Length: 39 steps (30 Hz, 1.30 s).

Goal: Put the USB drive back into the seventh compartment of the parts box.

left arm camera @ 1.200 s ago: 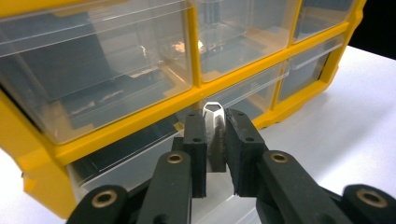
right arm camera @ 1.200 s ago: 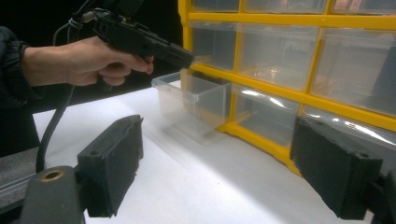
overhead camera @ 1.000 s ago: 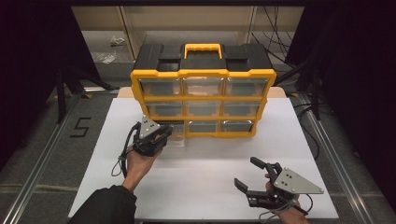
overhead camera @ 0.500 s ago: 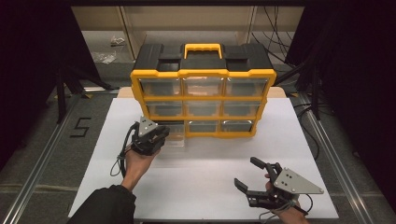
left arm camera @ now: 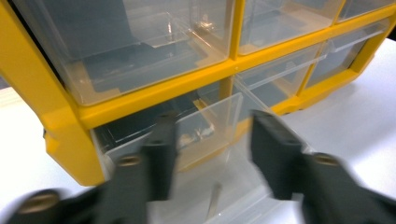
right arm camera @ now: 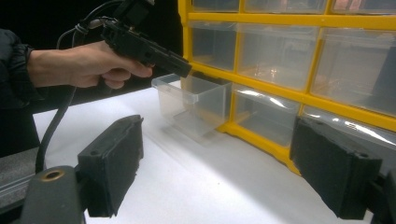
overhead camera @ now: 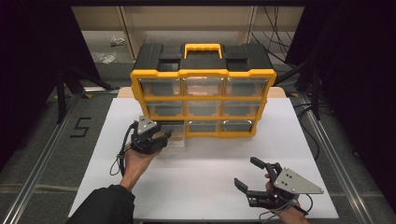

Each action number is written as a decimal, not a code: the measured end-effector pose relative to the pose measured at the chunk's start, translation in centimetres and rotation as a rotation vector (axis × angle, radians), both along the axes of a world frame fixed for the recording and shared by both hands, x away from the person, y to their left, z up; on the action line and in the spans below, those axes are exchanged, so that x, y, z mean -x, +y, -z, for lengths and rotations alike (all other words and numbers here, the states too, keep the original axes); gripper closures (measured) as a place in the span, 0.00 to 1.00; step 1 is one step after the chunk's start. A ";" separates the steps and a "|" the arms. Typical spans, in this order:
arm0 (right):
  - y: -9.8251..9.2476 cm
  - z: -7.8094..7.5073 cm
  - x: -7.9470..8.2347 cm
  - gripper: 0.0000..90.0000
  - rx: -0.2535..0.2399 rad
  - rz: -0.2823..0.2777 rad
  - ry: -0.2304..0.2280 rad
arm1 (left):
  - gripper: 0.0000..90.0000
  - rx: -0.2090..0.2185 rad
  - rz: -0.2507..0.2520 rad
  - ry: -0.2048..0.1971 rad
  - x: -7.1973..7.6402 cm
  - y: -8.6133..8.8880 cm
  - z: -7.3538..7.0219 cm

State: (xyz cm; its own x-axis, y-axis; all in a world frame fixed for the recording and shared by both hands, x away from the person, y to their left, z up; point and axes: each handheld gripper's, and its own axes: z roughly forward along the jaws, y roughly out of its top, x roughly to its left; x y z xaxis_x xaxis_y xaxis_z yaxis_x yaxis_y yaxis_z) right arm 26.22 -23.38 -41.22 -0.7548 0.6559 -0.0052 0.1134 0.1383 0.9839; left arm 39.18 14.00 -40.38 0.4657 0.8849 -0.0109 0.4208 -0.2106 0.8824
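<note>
A yellow organizer (overhead camera: 203,73) with clear drawers stands at the back of the white table. Its bottom-left drawer (overhead camera: 173,138) is pulled out toward me. My left gripper (overhead camera: 163,136) is at that drawer's front. In the left gripper view the left gripper (left arm camera: 211,122) has just been opening: its jaws stand apart on either side of the drawer's front (left arm camera: 196,126), and the pads do not press on it. My right gripper (overhead camera: 246,171) hovers open and holds nothing near the table's front right. The right gripper view looks between its jaws (right arm camera: 223,163) at the drawer (right arm camera: 196,105) and the left gripper (right arm camera: 180,69).
The other drawers of the organizer (right arm camera: 261,86) are closed. A black carry handle area and a yellow grip (overhead camera: 202,48) top the box. Bare white table (overhead camera: 205,168) lies between the two hands. Dark floor and rails flank the table.
The left gripper's jaws have spread apart at the pulled-out drawer's front. Both hands stay where they were.
</note>
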 end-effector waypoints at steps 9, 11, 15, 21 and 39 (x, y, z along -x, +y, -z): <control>0.0 0.1 0.0 0.20 0.000 -0.001 0.001 | 0.26 0.029 0.012 -0.014 0.3 -0.3 -0.4; 0.0 0.1 0.0 0.20 0.000 -0.001 0.000 | 0.23 0.031 0.018 -0.014 0.3 -0.3 -0.4; 0.0 0.0 0.0 0.20 -0.004 0.002 0.004 | 0.18 0.058 0.026 -0.029 0.4 -0.2 -0.5; 0.0 0.0 0.0 0.20 -0.006 0.000 0.005 | 0.17 0.091 0.048 -0.054 0.7 -0.1 -0.6; -0.1 0.1 -0.1 0.20 -0.012 0.002 0.012 | 0.17 0.148 0.092 -0.093 1.6 0.1 -0.6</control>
State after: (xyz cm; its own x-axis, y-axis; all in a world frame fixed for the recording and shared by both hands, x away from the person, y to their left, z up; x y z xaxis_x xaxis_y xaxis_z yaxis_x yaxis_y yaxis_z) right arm 26.34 -23.47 -41.29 -0.7535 0.6573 0.0118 0.1252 0.1258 0.9841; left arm 37.61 14.15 -39.80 0.5498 0.8303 -0.0912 0.3207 -0.1090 0.9409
